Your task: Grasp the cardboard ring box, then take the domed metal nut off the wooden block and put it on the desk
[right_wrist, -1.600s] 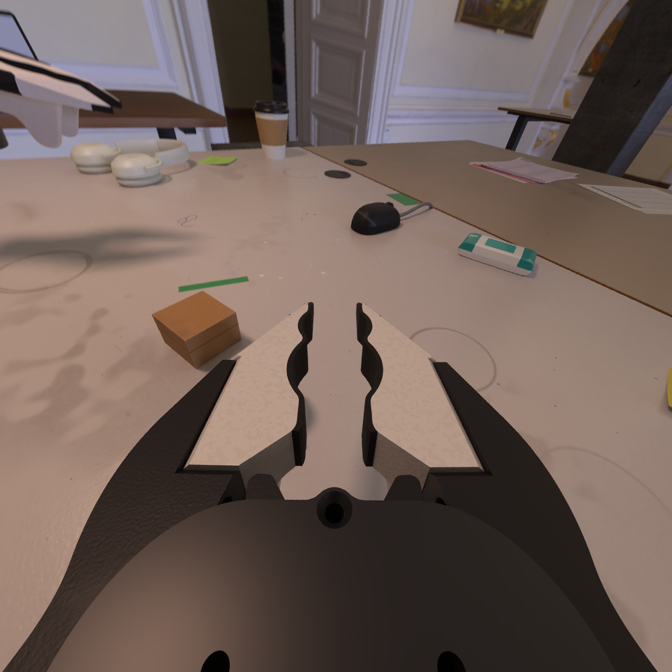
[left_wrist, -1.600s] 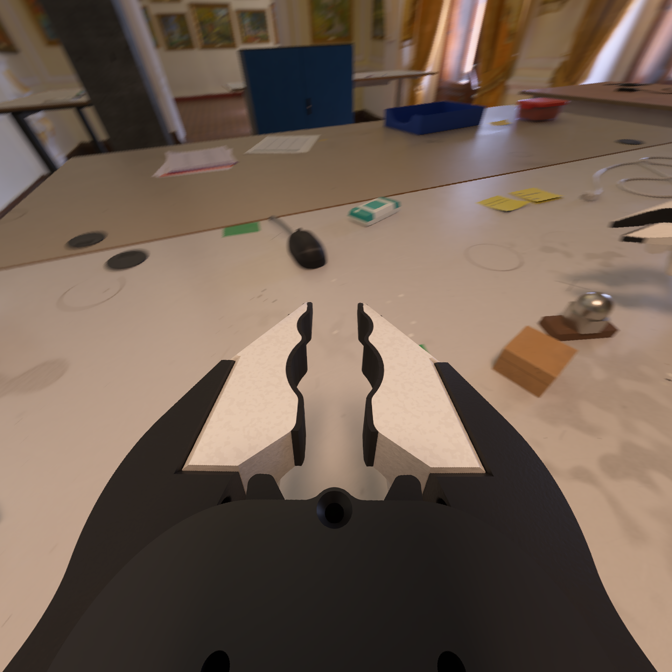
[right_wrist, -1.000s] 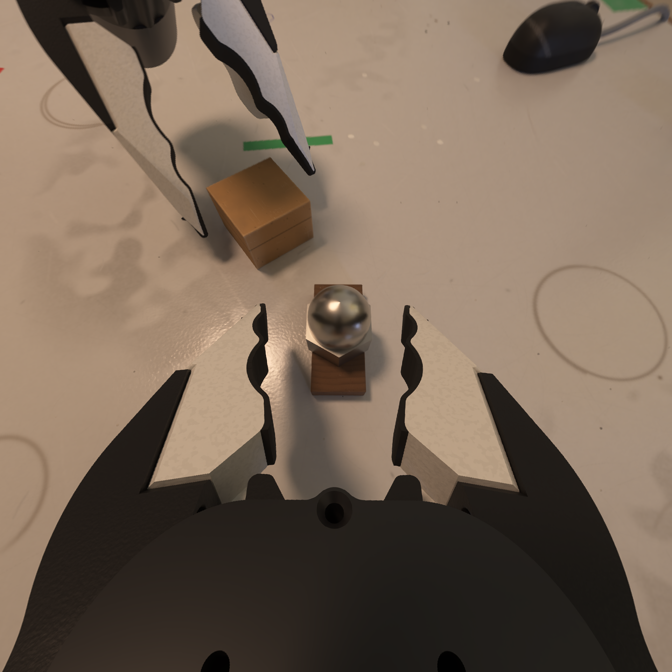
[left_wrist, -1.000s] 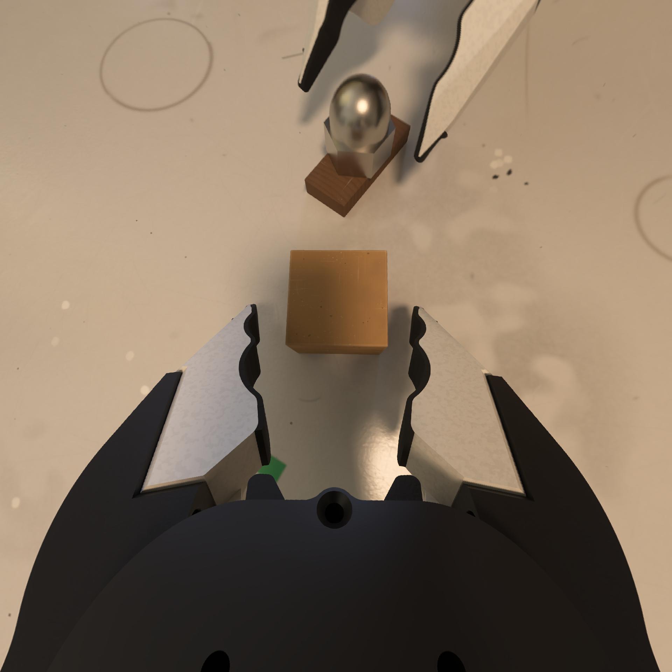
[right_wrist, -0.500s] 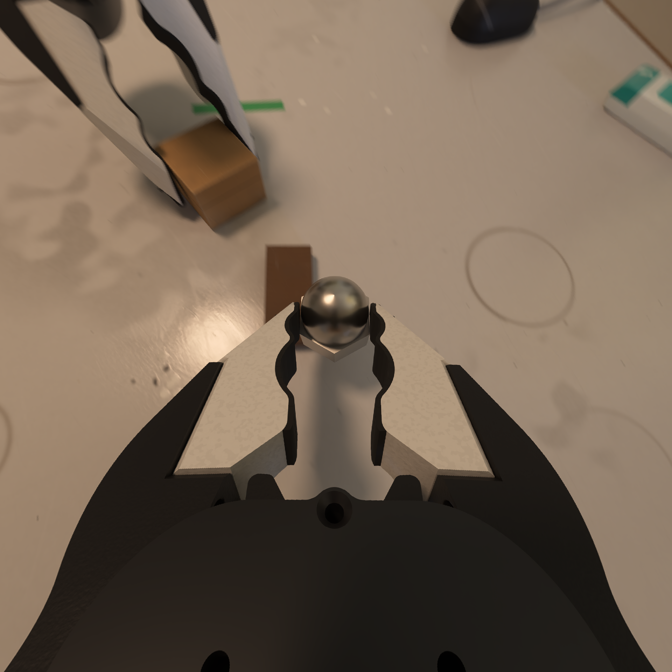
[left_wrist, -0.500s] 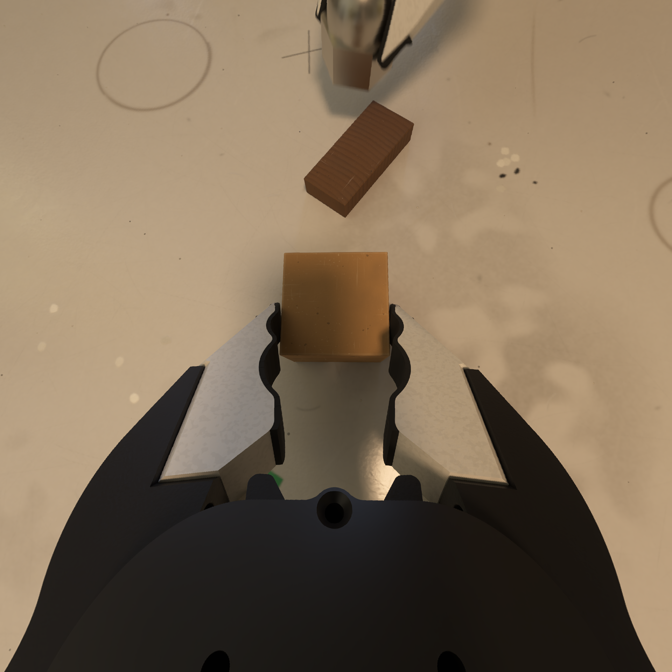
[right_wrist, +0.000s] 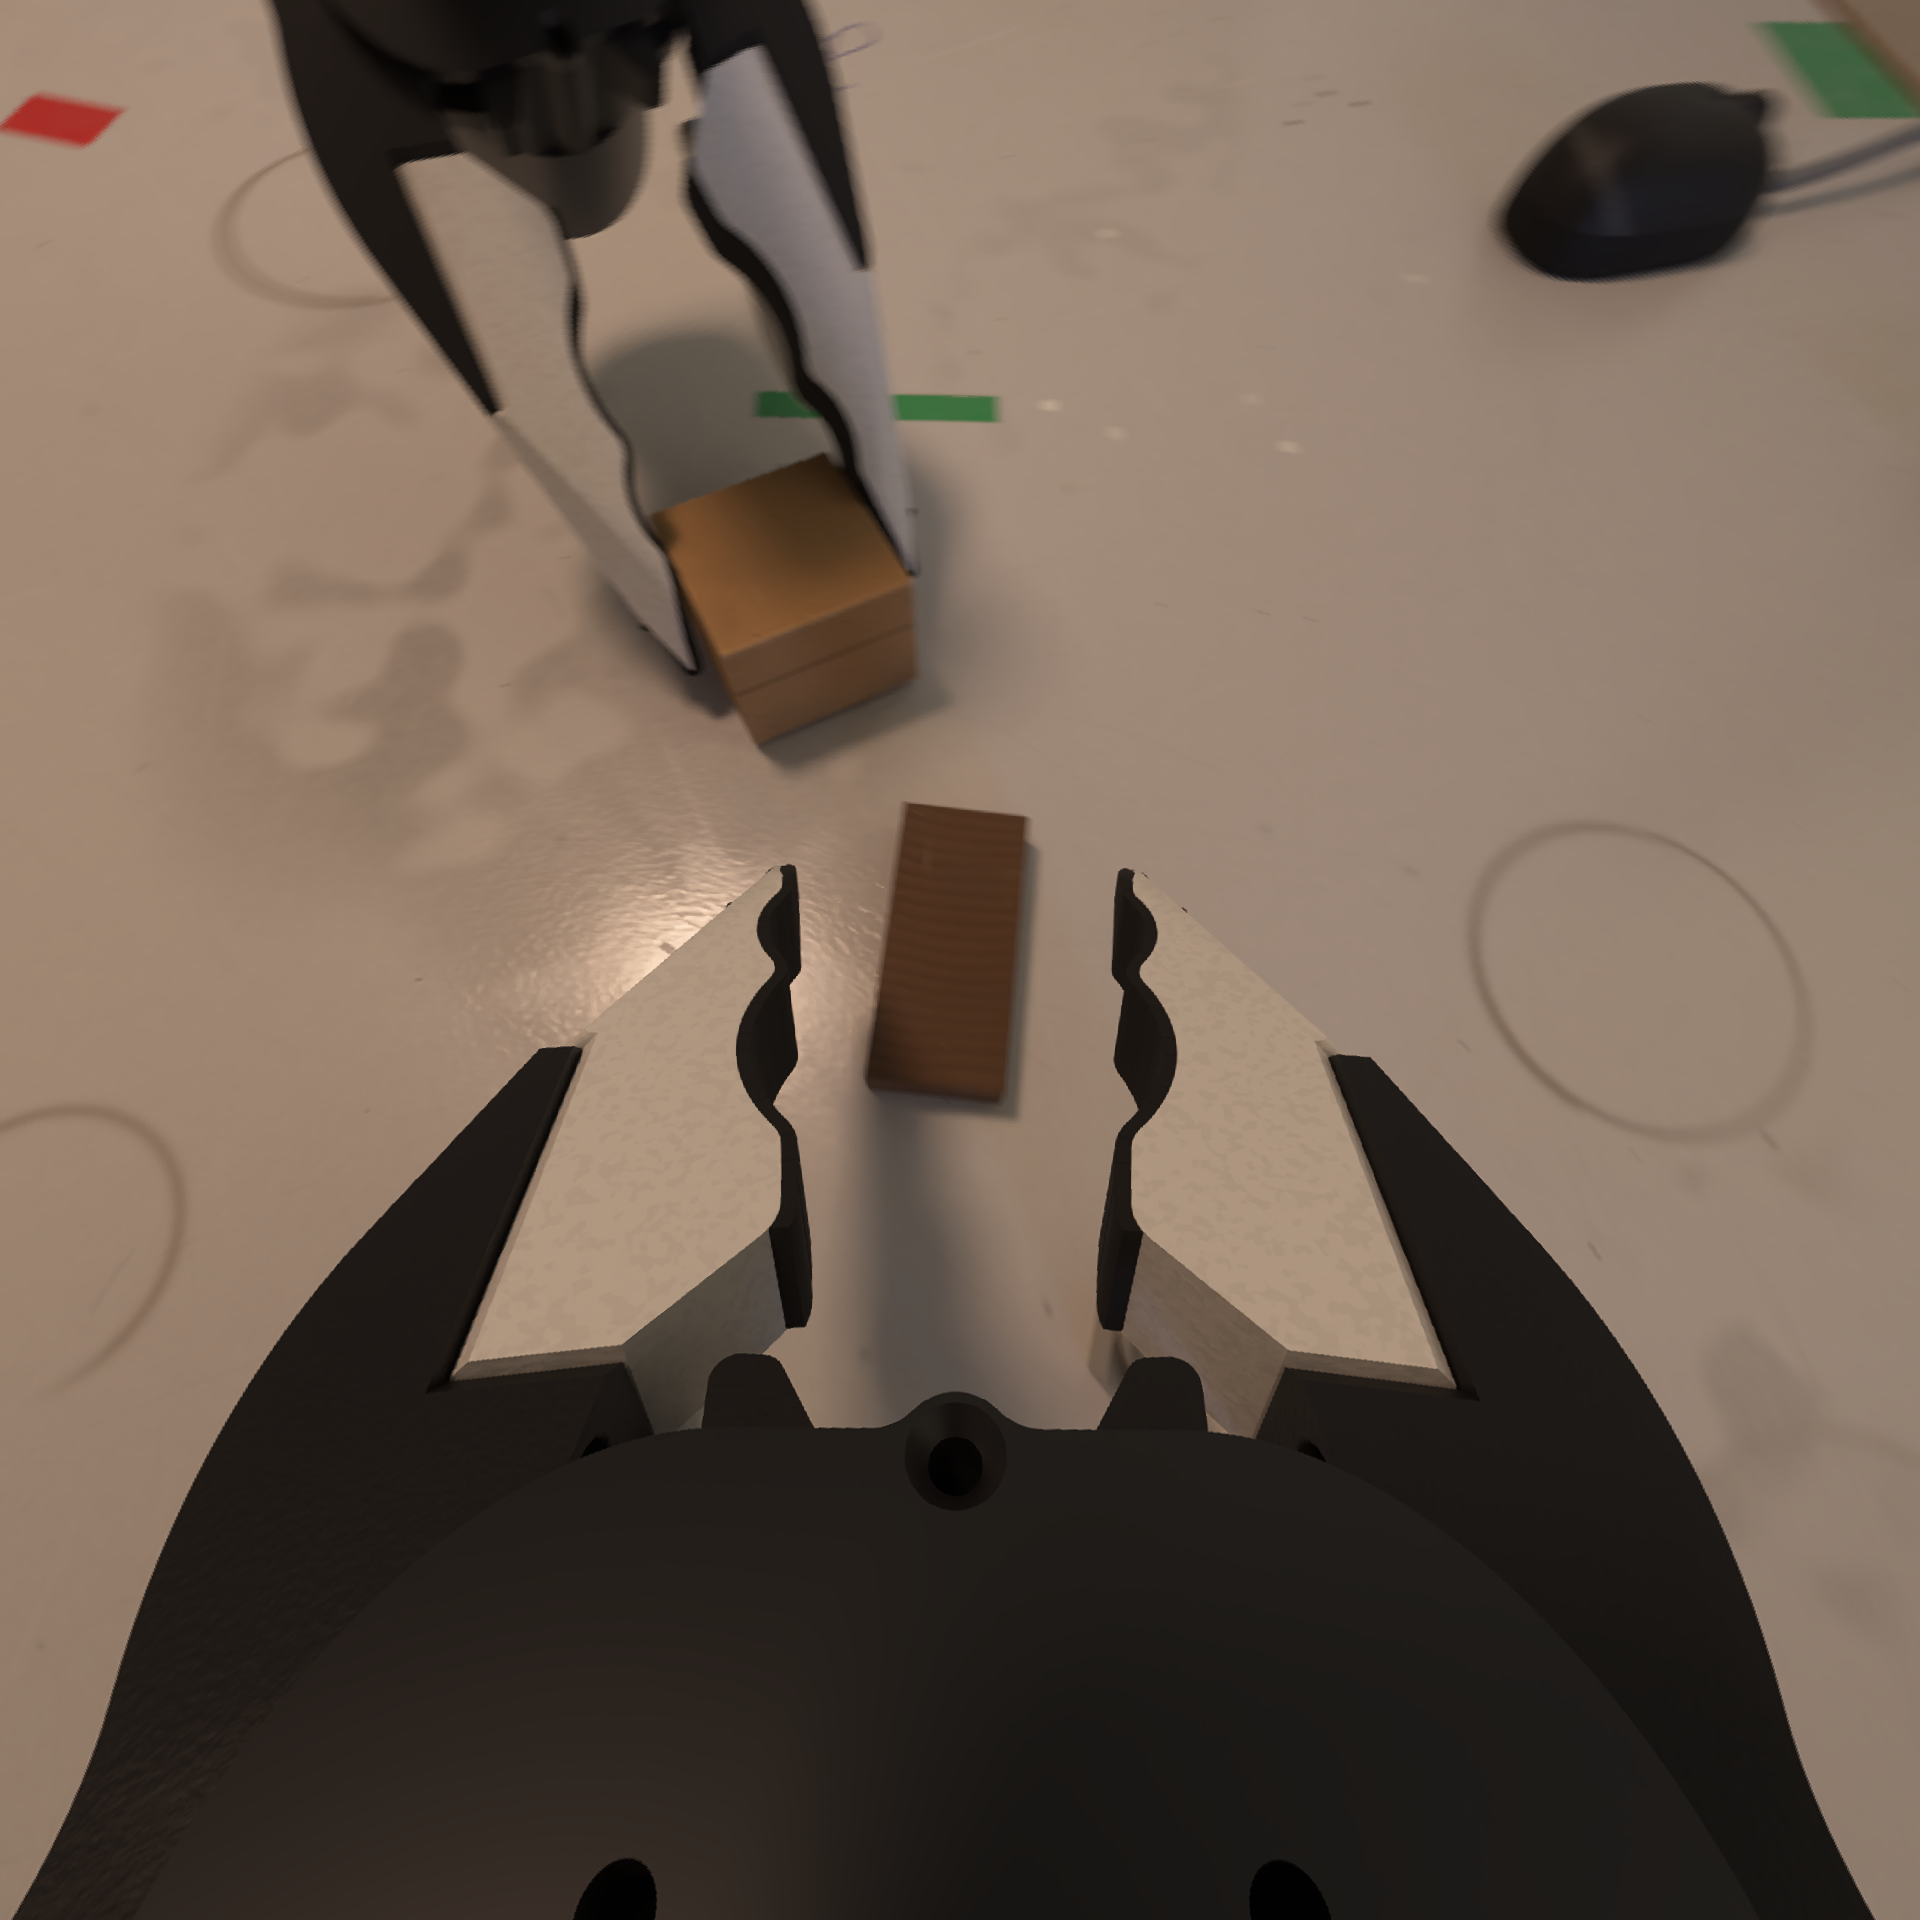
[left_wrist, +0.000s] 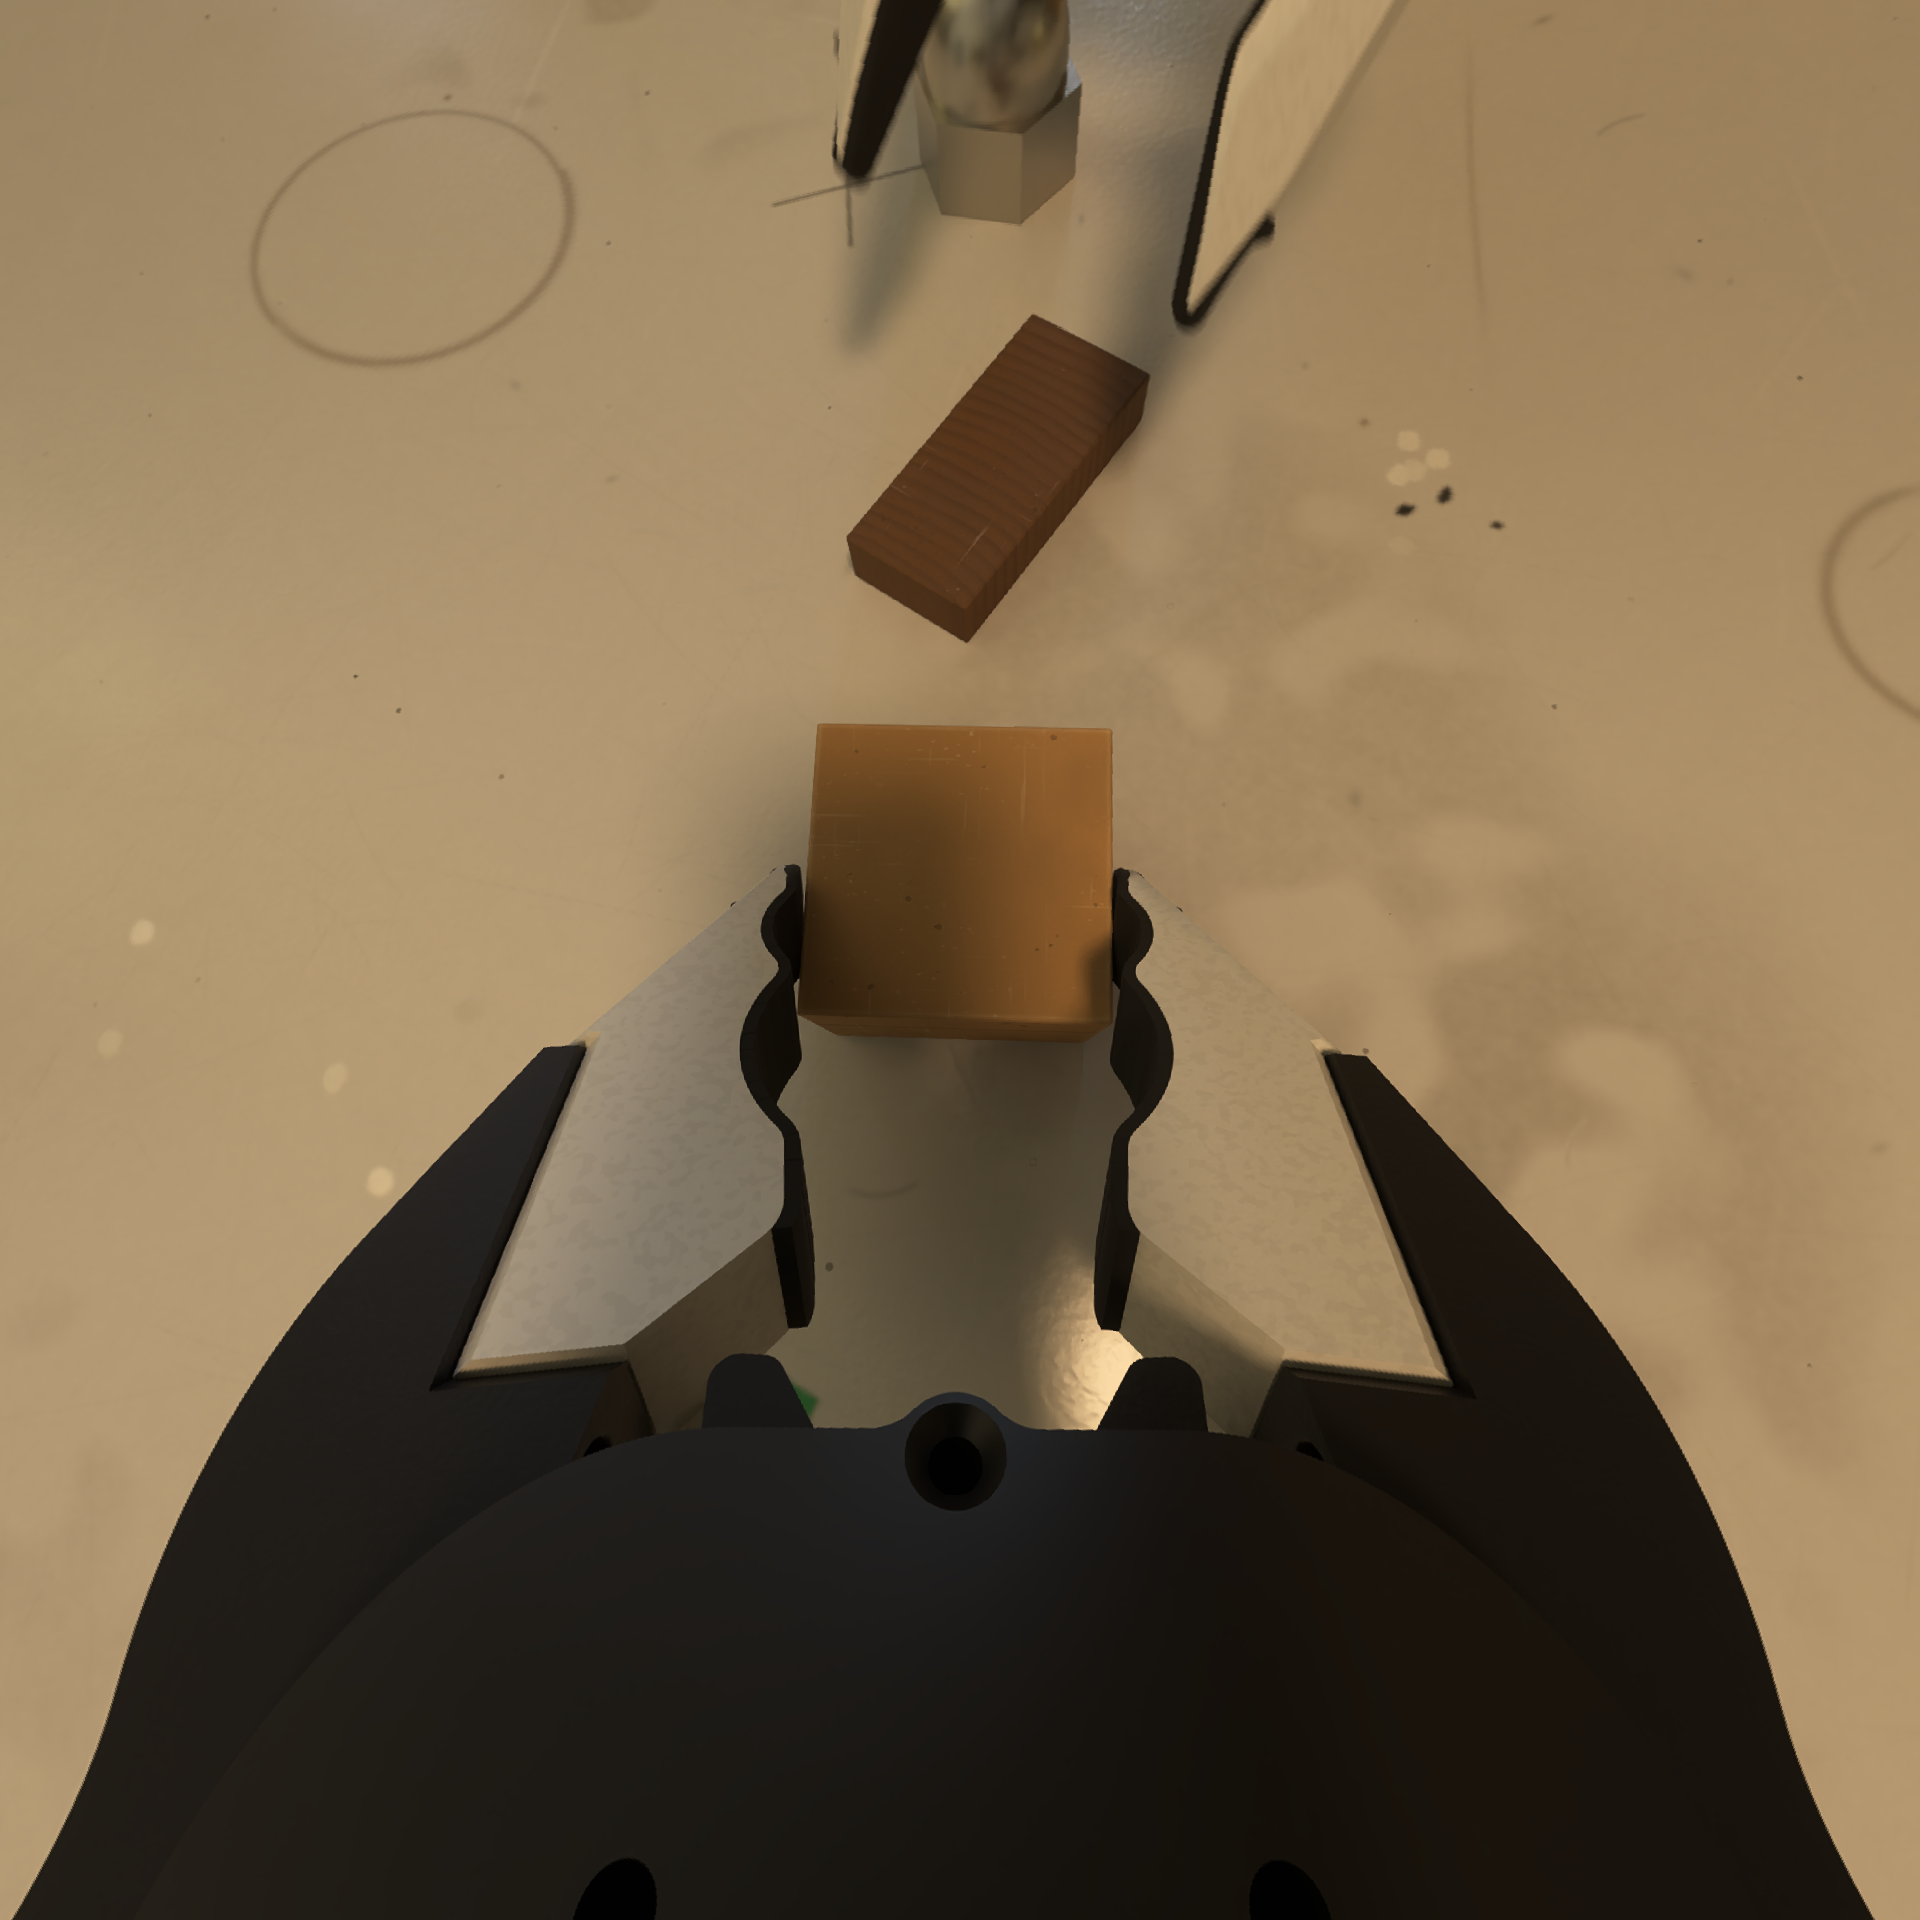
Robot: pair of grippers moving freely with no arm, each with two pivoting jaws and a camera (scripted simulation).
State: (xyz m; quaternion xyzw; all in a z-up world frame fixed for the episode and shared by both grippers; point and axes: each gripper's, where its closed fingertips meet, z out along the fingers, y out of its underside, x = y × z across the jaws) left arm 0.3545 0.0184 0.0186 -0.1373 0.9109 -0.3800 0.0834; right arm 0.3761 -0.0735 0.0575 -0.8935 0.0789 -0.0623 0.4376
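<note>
A: Count it off for me.

B: Two grippers, one cardboard ring box, one wooden block, one domed metal nut, all on one pale desk [left_wrist: 416, 727]. There is also one black computer mouse [right_wrist: 1642, 187] far off at the upper right of the right wrist view, and three bits of coloured tape: two green, one red.

A: Start with the left gripper [left_wrist: 956, 904].

B: Its two fingers press against opposite sides of the cardboard ring box [left_wrist: 956, 883], so it is clamped on the box. The box sits square between the tips, its lid face up; in the right wrist view a seam runs around its side (lid over base), and its bottom appears to rest on the desk.

A: And the right gripper [right_wrist: 956, 904]?

B: Fingers spread apart, nothing between them. In its own view the wooden block [right_wrist: 951, 956] lies on the desk below the gap.

A: Which way does the block run?

B: It lies flat, a long thin slab. In the left wrist view its long axis goes diagonally from lower left to upper right; in the right wrist view it runs nearly straight away from the camera, tilted slightly right. Its top is bare.

A: So where is the nut?

B: The domed metal nut [left_wrist: 997, 114] stands upright, dome up, hex base down, beyond the block's far end. It sits between the right gripper's open fingers, closer to one; whether that one touches it I cannot tell.
</note>
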